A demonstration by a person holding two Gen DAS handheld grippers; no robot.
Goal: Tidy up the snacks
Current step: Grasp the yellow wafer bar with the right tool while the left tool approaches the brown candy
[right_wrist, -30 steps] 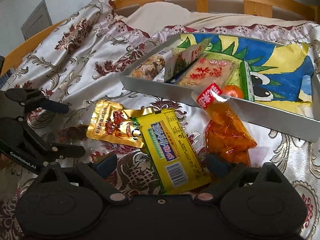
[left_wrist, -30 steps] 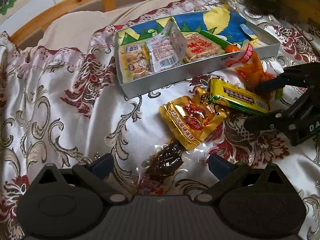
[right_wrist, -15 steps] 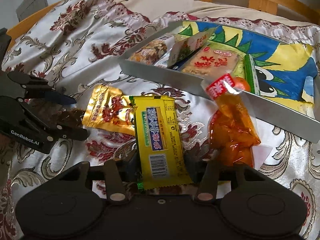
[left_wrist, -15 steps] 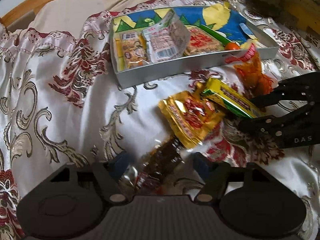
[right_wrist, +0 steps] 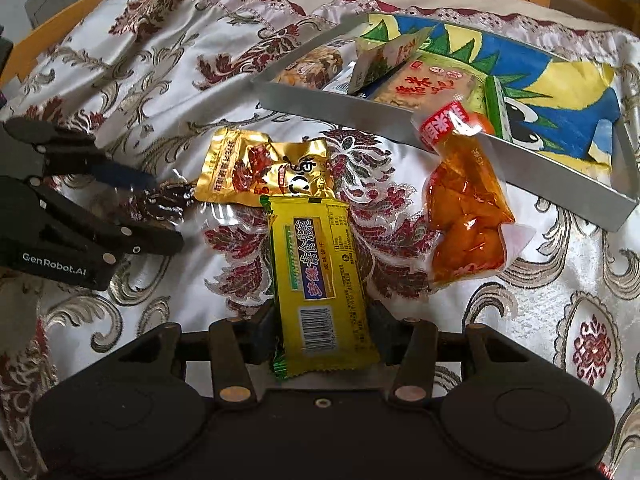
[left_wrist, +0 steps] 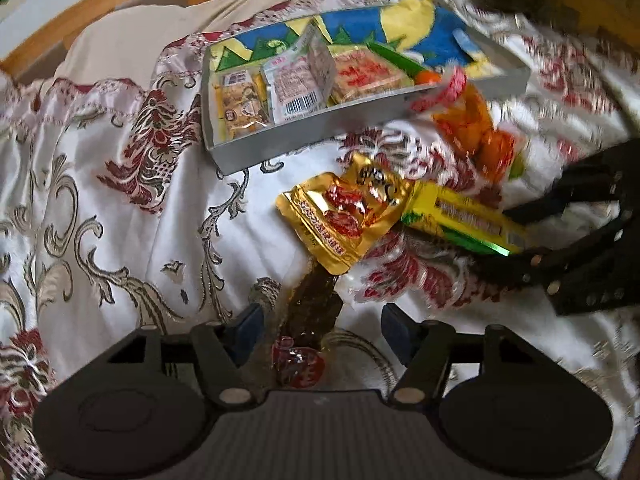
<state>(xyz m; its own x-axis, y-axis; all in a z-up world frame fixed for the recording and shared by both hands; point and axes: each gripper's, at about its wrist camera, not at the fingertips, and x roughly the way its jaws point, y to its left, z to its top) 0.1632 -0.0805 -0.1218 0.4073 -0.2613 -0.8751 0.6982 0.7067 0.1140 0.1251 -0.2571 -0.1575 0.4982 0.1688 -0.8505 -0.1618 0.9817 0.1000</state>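
My left gripper (left_wrist: 320, 330) is shut on a dark snack in a clear wrapper (left_wrist: 312, 304), low on the bedspread. My right gripper (right_wrist: 322, 336) has a yellow snack bar (right_wrist: 324, 272) between its pads. Its jaws are opening slightly, with the pads still against the bar's edges. A gold packet (right_wrist: 260, 172) lies between the two held snacks. An orange packet with a red top (right_wrist: 464, 216) leans against the front wall of the grey tray (right_wrist: 360, 108). Several wrapped snacks lie in the tray's left part.
The tray floor shows a blue and yellow cartoon picture (right_wrist: 560, 80). A wooden bed rail (left_wrist: 120, 4) runs behind the cream pillow. The patterned satin bedspread (left_wrist: 100, 200) spreads wide to the left of the snacks.
Both grippers closed from wide open, the left around the dark snack, the right around the yellow bar. The yellow bar has turned to lie in line with the right gripper.
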